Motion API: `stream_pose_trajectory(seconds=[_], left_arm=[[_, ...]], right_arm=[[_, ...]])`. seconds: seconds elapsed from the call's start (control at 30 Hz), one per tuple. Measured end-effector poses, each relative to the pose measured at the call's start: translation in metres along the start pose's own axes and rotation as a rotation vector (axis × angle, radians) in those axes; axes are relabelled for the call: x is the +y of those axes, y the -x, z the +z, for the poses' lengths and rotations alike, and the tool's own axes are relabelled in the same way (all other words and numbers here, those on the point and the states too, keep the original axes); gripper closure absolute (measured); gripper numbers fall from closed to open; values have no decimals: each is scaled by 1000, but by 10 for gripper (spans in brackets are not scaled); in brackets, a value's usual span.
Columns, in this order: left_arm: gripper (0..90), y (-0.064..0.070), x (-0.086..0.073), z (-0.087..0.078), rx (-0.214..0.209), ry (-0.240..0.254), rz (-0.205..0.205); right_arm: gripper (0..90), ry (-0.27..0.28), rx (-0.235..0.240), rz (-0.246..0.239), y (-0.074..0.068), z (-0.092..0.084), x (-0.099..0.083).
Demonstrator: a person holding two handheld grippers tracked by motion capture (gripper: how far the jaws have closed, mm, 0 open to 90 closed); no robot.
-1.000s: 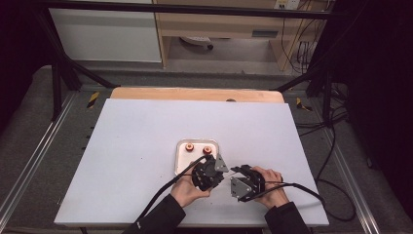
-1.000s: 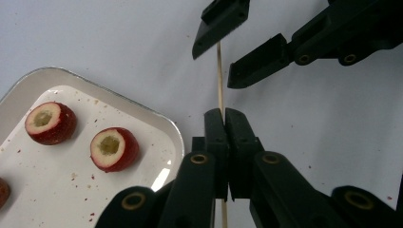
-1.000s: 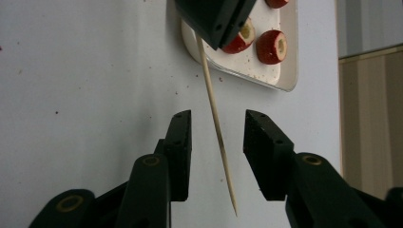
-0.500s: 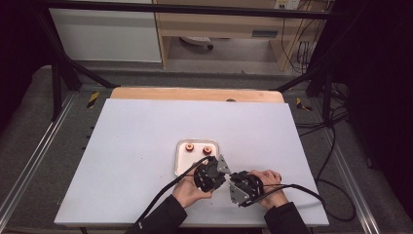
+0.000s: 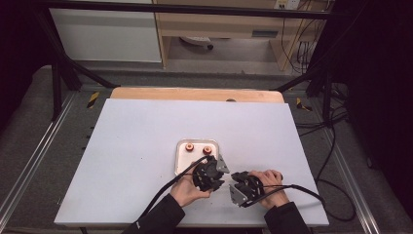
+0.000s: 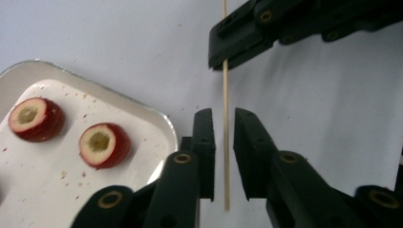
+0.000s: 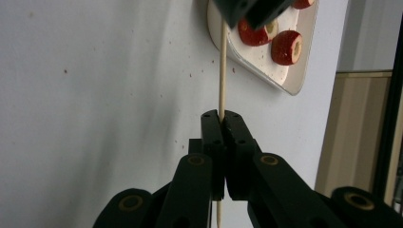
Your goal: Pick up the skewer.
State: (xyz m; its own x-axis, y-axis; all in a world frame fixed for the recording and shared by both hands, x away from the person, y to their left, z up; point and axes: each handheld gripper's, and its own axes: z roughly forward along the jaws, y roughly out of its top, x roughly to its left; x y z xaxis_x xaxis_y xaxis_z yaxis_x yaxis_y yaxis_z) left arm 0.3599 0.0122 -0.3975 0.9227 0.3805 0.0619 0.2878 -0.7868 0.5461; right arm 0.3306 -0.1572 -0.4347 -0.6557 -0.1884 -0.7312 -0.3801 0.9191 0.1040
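A thin wooden skewer (image 6: pixel 225 90) runs between my two grippers, just above the white table. My right gripper (image 7: pixel 221 116) is shut on the skewer (image 7: pixel 221 71). The jaws of my left gripper (image 6: pixel 223 116) have just been opening; the skewer passes through the narrow gap and the pads stand clear of it. From above, the left gripper (image 5: pixel 219 178) and right gripper (image 5: pixel 236 181) face each other tip to tip. Two red fruit slices with hollow cores (image 6: pixel 35 118) (image 6: pixel 104 145) lie on a small metal tray (image 6: pixel 47 180) beside the left gripper.
The tray (image 5: pixel 179 161) sits near the middle of the white tabletop (image 5: pixel 126 146), just beyond my left hand. A wooden strip (image 5: pixel 195 94) edges the table's far side. Cables trail from both grippers toward the near edge.
Both hands stay where they were beside the tray. From above, no jaw motion can be made out.
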Motion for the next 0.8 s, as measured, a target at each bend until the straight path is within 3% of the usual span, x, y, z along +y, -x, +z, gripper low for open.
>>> stream_pose_trajectory(seconds=[0.13, 0.37, 0.67, 0.73, 0.8], left_arm=[[679, -7, -1, -1, -16, -61, -29], [722, -11, 2, 6, -50, -165, -43], [830, -10, 9, 12, -64, -208, -42], [842, -9, 10, 14, -62, -216, -43], [853, -8, 12, 16, -63, -222, -42]], right_arm=[[890, -48, -8, -55, 0, 1, 3], [890, -71, -19, -115, 3, 4, 12], [889, -81, -24, -163, 3, 5, 17], [889, -74, -29, -193, 3, 6, 17], [889, -84, -28, -179, 2, 5, 17]])
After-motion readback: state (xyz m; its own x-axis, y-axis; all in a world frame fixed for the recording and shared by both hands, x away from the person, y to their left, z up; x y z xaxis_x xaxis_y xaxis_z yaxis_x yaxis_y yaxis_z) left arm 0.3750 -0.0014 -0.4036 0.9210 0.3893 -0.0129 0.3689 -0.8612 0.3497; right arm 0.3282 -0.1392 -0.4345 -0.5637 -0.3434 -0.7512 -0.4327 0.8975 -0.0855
